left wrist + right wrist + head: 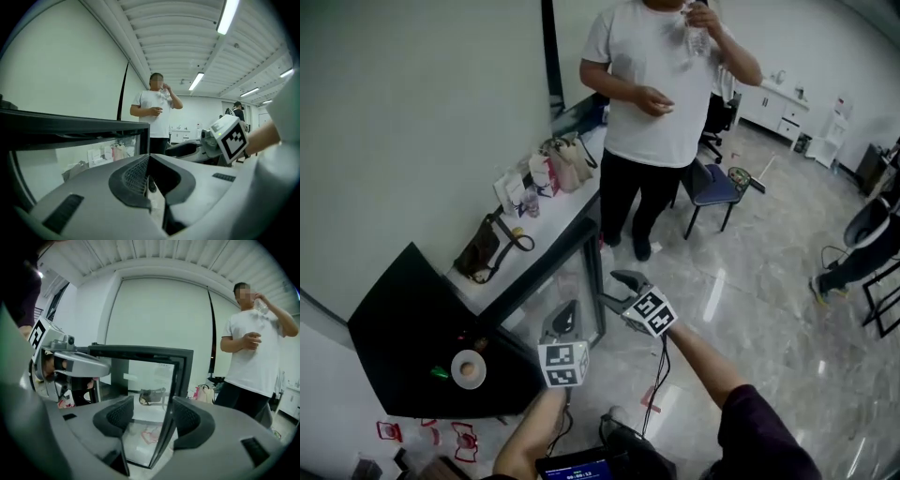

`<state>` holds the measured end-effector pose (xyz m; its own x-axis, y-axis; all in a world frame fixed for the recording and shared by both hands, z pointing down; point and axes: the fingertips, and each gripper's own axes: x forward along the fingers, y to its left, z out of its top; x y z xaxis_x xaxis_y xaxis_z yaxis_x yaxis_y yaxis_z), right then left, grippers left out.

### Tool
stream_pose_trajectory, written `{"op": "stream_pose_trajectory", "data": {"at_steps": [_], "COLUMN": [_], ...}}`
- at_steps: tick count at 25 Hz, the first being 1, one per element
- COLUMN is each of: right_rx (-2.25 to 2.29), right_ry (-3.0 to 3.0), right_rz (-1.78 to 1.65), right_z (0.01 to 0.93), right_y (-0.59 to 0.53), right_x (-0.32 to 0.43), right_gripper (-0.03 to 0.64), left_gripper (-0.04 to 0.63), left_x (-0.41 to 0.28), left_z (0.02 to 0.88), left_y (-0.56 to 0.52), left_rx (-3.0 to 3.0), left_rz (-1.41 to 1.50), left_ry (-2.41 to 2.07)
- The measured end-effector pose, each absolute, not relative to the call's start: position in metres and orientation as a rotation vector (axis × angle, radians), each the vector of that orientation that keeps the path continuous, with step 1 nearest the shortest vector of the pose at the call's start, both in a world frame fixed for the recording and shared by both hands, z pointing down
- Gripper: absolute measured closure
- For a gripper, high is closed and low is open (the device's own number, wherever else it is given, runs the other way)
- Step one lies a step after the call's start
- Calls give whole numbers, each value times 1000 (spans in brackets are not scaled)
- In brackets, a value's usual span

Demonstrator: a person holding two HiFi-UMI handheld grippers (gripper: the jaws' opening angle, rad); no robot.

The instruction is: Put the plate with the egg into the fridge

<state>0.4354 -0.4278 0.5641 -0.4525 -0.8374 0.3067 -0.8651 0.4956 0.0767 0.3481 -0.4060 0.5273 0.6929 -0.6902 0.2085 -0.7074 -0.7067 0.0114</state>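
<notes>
So the plate point(469, 354) was a small round white one with a brownish egg point(468, 371) on it. It sat on the flat matte black top of the fridge point(403, 328), close to the near edge, toward the door-side corner. From both tools it lay off to the left and nearer the person. The left gripper point(566, 309) was clearly the closer one, just past that corner, with its ribbed grey jaws pressed together on nothing. The right gripper point(619, 289) was further out. Its jaws stood apart with the free edge of the door point(553, 267) between them, pads not pressing on it. The door was clear glass in a thin black frame, swung open. I'd guess the plate gets lifted next, since the fridge already stood open. Beyond that, bags point(483, 248) lay on a white table point(572, 202) along the wall, and a person point(652, 94) stood on the glossy floor.
</notes>
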Motion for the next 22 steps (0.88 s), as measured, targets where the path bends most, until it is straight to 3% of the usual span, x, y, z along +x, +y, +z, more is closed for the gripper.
{"op": "stream_pose_trajectory", "data": {"at_steps": [9,22], "right_rx": [1168,1278], "right_ry": [-2482,-2428], "right_rz": [128,161], "right_z": [573,580], "right_y": [-533,-516], "right_x": [457,457], "right_gripper": [299,299], "left_gripper": [586,586], "left_x": [381,357], "left_z": [535,541], "left_y": [-455,-437], "left_rx": [2768,2766], "left_rz": [385,392], "left_ry": [-1232,-1271]}}
